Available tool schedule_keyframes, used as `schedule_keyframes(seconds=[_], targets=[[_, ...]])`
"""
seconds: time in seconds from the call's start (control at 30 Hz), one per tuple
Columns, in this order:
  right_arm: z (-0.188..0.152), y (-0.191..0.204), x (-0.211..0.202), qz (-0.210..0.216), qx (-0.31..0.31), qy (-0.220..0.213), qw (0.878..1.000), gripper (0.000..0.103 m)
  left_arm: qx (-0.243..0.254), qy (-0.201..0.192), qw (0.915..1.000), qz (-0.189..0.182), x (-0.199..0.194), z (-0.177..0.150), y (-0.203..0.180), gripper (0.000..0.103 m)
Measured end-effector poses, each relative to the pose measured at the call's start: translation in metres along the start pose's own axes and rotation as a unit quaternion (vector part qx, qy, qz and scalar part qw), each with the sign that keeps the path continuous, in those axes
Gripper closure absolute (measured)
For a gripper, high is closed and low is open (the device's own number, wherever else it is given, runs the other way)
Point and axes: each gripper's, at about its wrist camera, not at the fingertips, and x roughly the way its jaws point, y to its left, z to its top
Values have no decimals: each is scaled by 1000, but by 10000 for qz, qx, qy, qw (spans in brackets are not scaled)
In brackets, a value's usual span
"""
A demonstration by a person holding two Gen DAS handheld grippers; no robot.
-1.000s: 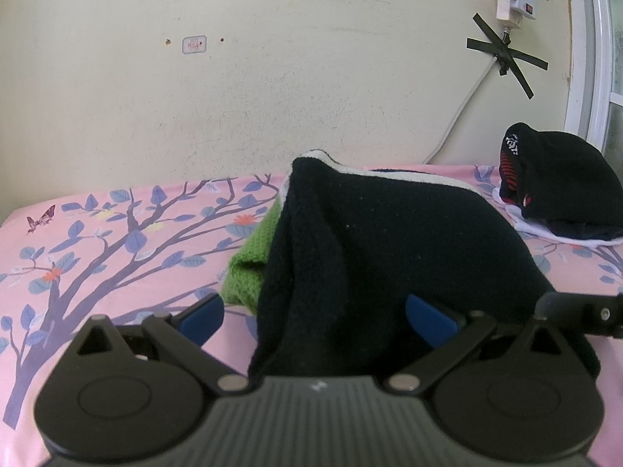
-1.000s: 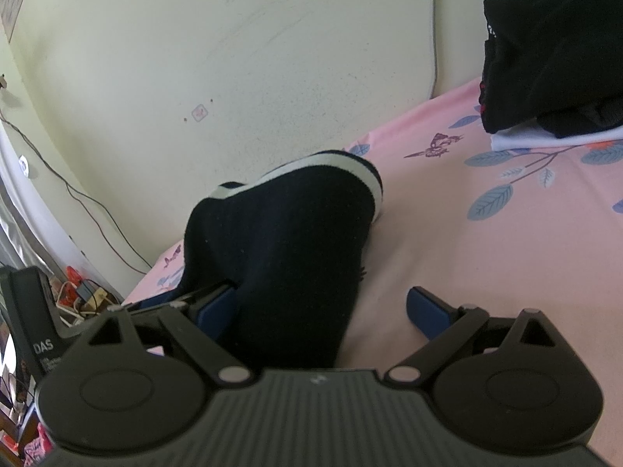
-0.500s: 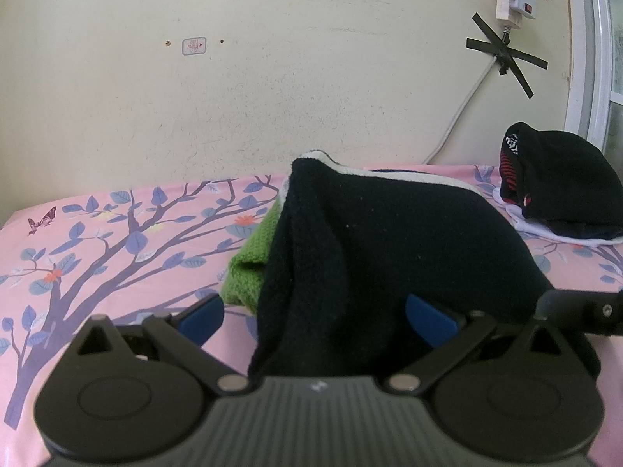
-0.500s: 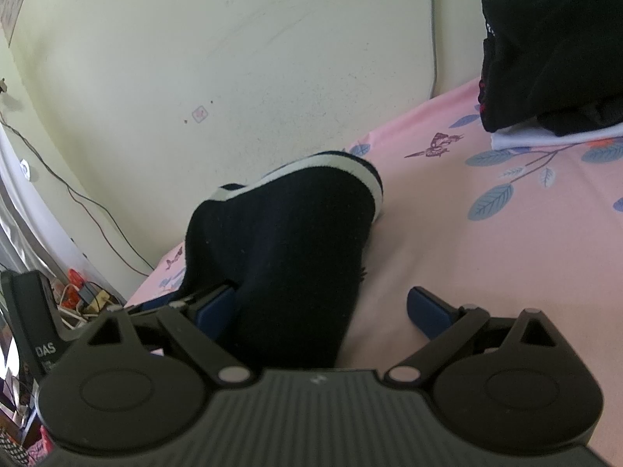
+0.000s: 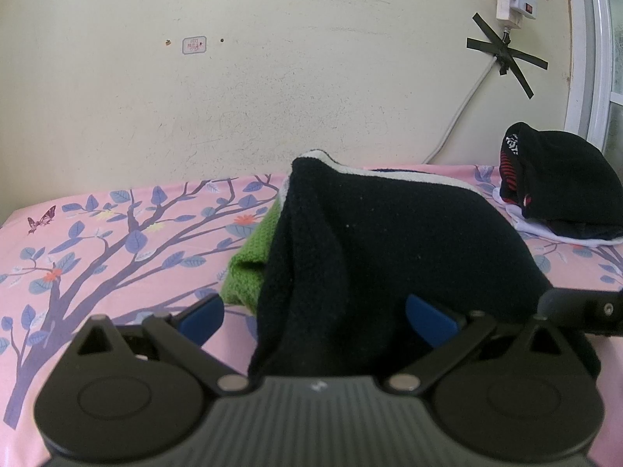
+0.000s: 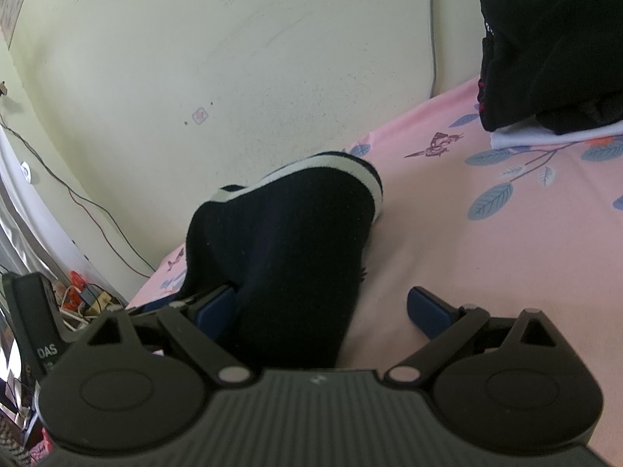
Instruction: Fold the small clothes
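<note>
A black knit garment with a white band lies bunched on the pink floral bed sheet, over a green knit piece. My left gripper is open, its blue pads on either side of the garment's near edge. In the right wrist view the same black garment rises between the fingers. My right gripper is open, its left pad against the cloth and its right pad apart from it. The right gripper's body shows at the right in the left wrist view.
A pile of black clothes on a white piece sits at the back right of the bed; it also shows in the right wrist view. The wall runs along the bed's far side. Cables and clutter lie beyond the bed's left edge.
</note>
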Motion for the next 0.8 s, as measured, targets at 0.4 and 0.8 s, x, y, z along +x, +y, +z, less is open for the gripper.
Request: schedule_keyframes(seconds=[0.4, 0.8], targets=[[0, 0, 0, 5, 5, 1, 10000, 10, 1, 2, 10000, -6, 0, 0, 1, 0], [0, 0, 0, 4, 6, 0, 10000, 10, 55, -87, 9999, 92, -2, -2, -7, 0]])
